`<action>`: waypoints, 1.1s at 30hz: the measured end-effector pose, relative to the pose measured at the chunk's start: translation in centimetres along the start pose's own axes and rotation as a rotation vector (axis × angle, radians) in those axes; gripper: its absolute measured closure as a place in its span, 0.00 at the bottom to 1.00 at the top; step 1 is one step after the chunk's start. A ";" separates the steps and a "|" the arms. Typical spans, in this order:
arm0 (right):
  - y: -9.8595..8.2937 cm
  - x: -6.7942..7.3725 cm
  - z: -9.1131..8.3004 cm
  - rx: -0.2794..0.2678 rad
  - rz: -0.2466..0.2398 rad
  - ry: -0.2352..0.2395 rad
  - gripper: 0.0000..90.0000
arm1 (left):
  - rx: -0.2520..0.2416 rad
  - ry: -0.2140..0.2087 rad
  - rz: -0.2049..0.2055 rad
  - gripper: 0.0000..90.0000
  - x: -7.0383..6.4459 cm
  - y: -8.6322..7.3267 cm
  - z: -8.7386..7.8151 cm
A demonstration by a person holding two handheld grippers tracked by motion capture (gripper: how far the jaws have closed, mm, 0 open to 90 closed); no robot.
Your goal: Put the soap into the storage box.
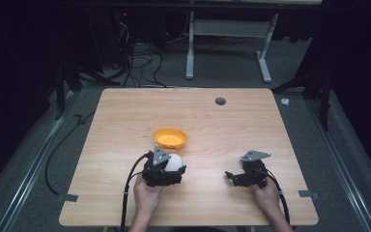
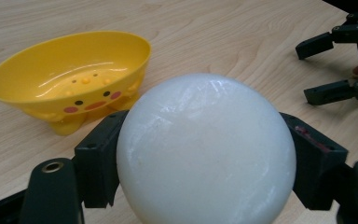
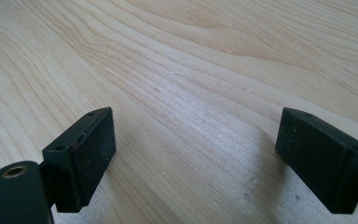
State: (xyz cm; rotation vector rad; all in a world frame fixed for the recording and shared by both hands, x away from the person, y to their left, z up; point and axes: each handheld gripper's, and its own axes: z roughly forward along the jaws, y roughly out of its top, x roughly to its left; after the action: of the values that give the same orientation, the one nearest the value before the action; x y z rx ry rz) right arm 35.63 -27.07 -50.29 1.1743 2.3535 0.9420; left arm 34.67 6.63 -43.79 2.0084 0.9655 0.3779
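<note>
Left gripper (image 2: 205, 154) clamps the white ball (image 2: 205, 149) just beside the yellow bowl (image 2: 70, 79), right gripper (image 3: 196, 158) gapes empty. That smooth ball may squirt from the pads, or clip the bowl's rim and tip it

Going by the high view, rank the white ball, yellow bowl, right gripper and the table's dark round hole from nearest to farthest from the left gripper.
1. White ball, held between its jaws.
2. Yellow bowl, just beyond.
3. Right gripper, off to the right.
4. Dark round hole, far side of the table.
</note>
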 end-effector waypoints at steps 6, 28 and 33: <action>0.0 0.0 0.0 0.001 0.002 0.000 0.14 | -0.001 0.017 -0.002 0.27 0.5 0.6 -0.1; 0.0 0.0 0.0 -0.001 0.001 0.000 0.14 | 0.035 0.048 -0.066 0.27 2.4 2.5 0.7; 0.0 0.0 0.0 -0.001 0.001 0.000 0.14 | 0.045 0.048 -0.078 0.27 3.0 3.3 1.1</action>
State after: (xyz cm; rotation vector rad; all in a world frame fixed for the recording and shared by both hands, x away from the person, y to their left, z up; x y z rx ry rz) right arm 35.62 -27.08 -50.30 1.1756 2.3523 0.9440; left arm 38.89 7.19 -42.09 2.0030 1.0883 0.3661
